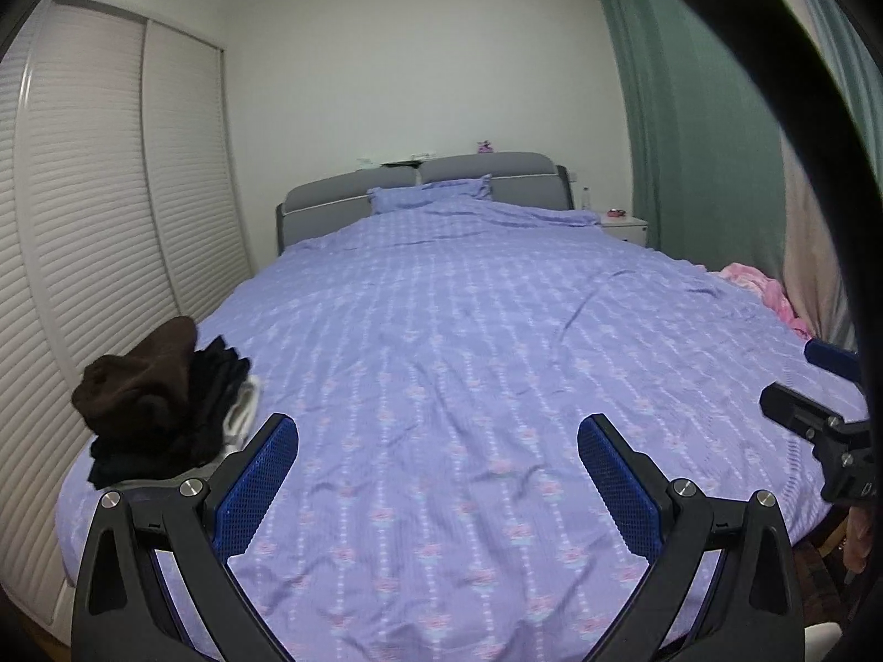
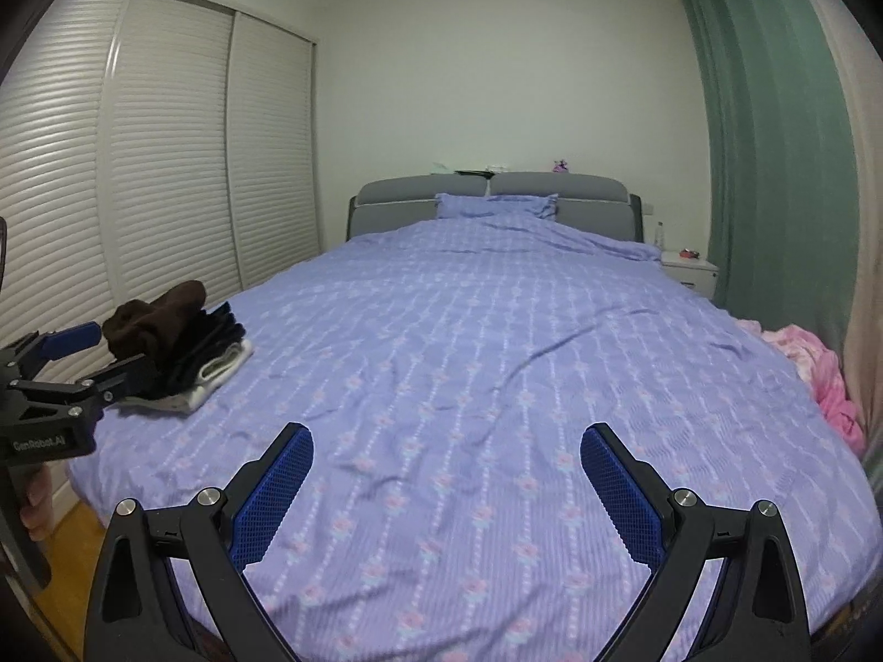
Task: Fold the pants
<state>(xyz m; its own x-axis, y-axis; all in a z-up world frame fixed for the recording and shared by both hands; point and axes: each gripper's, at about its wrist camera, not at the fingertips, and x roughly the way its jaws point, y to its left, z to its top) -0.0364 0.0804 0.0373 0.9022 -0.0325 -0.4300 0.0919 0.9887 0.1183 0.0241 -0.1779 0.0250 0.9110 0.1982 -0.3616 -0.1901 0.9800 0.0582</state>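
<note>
A stack of folded clothes (image 1: pixel 165 402) lies at the bed's front left corner: brown on top, black below, white at the bottom. It also shows in the right wrist view (image 2: pixel 176 342). My left gripper (image 1: pixel 437 430) is open and empty above the purple bedspread (image 1: pixel 469 331), just right of the stack. It appears at the left of the right wrist view (image 2: pixel 105 350), in front of the stack. My right gripper (image 2: pixel 447 438) is open and empty over the bedspread (image 2: pixel 496 331). It appears at the right edge of the left wrist view (image 1: pixel 794 380).
A pink garment (image 2: pixel 822 369) lies crumpled at the bed's right edge, also in the left wrist view (image 1: pixel 767 292). Louvred wardrobe doors (image 2: pixel 165 165) run along the left. A green curtain (image 2: pixel 772 138) and a white nightstand (image 2: pixel 690 270) stand at the right. A grey headboard (image 2: pixel 496 193) is at the back.
</note>
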